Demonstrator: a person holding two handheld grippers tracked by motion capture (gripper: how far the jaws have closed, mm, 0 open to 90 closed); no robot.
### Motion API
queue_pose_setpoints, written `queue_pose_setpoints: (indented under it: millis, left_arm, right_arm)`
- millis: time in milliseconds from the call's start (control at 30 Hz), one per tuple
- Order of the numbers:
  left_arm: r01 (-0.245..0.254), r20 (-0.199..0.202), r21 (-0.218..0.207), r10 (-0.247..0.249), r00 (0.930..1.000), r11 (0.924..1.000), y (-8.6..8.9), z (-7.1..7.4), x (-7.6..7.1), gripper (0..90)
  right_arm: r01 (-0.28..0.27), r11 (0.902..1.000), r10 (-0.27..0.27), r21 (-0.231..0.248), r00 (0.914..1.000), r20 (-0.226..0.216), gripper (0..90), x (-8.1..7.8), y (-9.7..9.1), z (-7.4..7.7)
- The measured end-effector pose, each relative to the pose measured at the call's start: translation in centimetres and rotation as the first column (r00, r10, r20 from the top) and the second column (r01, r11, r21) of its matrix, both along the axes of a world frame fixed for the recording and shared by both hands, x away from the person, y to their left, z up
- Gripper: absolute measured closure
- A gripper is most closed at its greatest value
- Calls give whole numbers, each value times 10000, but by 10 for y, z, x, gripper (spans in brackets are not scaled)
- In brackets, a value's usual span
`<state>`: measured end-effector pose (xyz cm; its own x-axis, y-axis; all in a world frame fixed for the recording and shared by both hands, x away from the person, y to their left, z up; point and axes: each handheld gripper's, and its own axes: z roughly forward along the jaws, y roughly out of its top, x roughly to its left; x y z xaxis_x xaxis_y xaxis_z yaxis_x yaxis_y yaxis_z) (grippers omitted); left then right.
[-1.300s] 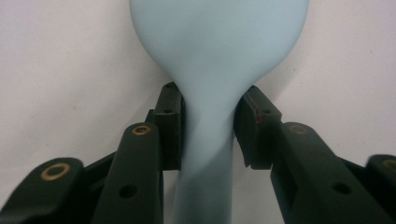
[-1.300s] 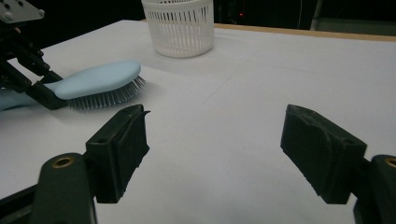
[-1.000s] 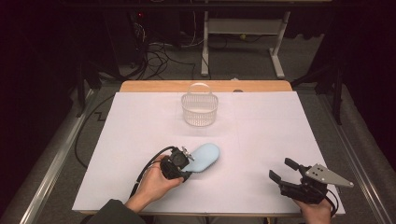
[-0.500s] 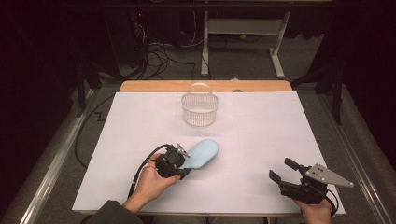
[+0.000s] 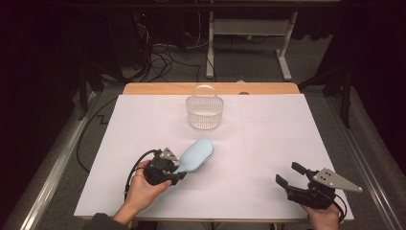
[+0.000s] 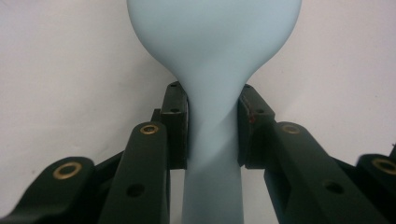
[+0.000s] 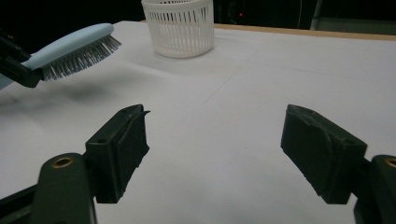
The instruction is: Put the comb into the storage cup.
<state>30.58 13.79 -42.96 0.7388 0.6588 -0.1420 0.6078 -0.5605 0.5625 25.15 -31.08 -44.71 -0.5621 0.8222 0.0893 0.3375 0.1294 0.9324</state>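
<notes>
A light blue hairbrush (image 5: 195, 155) is held clear of the white table cover, bristles facing down. My left gripper (image 5: 173, 168) is shut on its handle; the left gripper view shows the handle (image 6: 212, 154) squeezed between both jaws, with the brush head rising above. In the right gripper view the hairbrush (image 7: 70, 49) hangs above the table at the upper left, casting a shadow below. My right gripper (image 5: 290, 175) rests near the front right of the table, open, with nothing between its fingers (image 7: 122, 144).
A white slatted plastic basket (image 5: 206, 115) with a hoop handle stands at the back middle of the table (image 5: 268, 139), seen also as the basket (image 7: 179, 28) in the right gripper view. Beyond the table's wooden far edge lie cables and desk legs.
My left gripper has lifted the hairbrush off the table and drawn it slightly left and toward the person. The right gripper has stayed put.
</notes>
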Motion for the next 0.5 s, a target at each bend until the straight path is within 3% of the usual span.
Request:
queue_pose_setpoints:
  millis: [267,500]
  left_arm:
    - [-428,327,-605,449,9985,9973,22,5,-11,692]
    - [-489,566,-858,538,9969,9951,25,5,-20,692]
  right_arm:
    - [-126,9999,126,2,9999,56,233,-1,4,1]
    - [-252,9997,252,53,9996,114,232,-2,9,2]
